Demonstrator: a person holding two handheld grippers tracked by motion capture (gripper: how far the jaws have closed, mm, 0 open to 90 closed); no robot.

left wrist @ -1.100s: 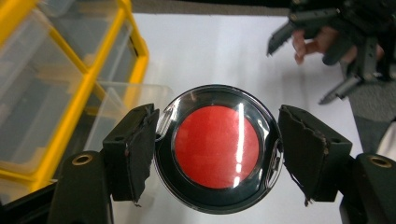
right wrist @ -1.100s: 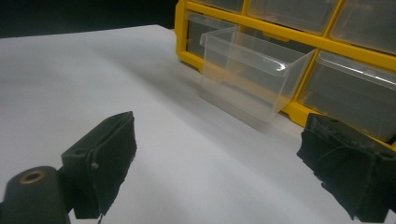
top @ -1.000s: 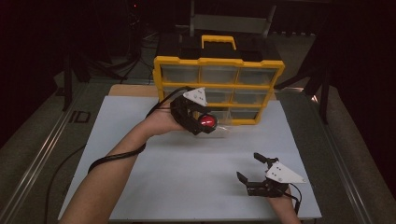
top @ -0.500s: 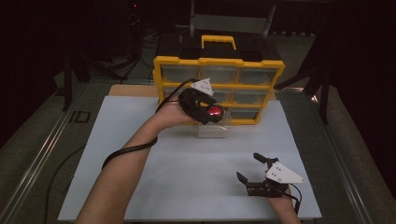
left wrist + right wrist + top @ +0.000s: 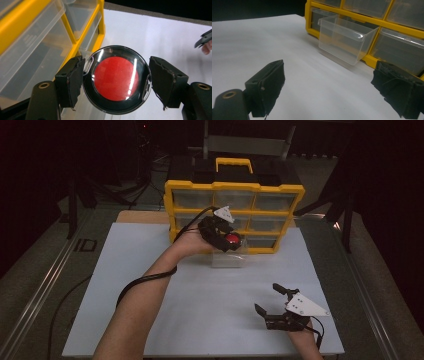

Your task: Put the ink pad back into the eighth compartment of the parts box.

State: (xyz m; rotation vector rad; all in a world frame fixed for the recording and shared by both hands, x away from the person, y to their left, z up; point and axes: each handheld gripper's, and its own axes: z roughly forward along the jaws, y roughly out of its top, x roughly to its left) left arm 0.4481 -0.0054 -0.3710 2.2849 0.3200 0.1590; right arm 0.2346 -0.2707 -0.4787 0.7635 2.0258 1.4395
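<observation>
1. Left gripper (image 5: 226,239) is squeezed shut on a round red disc with a black rim (image 5: 117,79). Both pads press on the sides of the disc.
2. It holds the disc up in the air, right at the front of the yellow drawer box (image 5: 235,185), at the far side of the white surface (image 5: 200,320).
3. One clear little drawer (image 5: 344,41) is pulled out from the bottom row of the yellow drawer box. It is open at the top and looks empty.
4. In the high view the disc sits just above that clear drawer (image 5: 229,259), a bit to the far side of it.
5. Right gripper (image 5: 272,305) rests at the near right part of the surface. Its jaws are wide apart and hold nothing.
6. I think the step now is bringing the disc to the open drawer to put it in.
7. Next, the left gripper should go over the middle of the drawer, come down a little, and then let go.
8. The disc is wide, so it may need to tip a bit to slip inside.
9. After that the drawer could be pushed back in. The free right gripper looks ready for that.
</observation>
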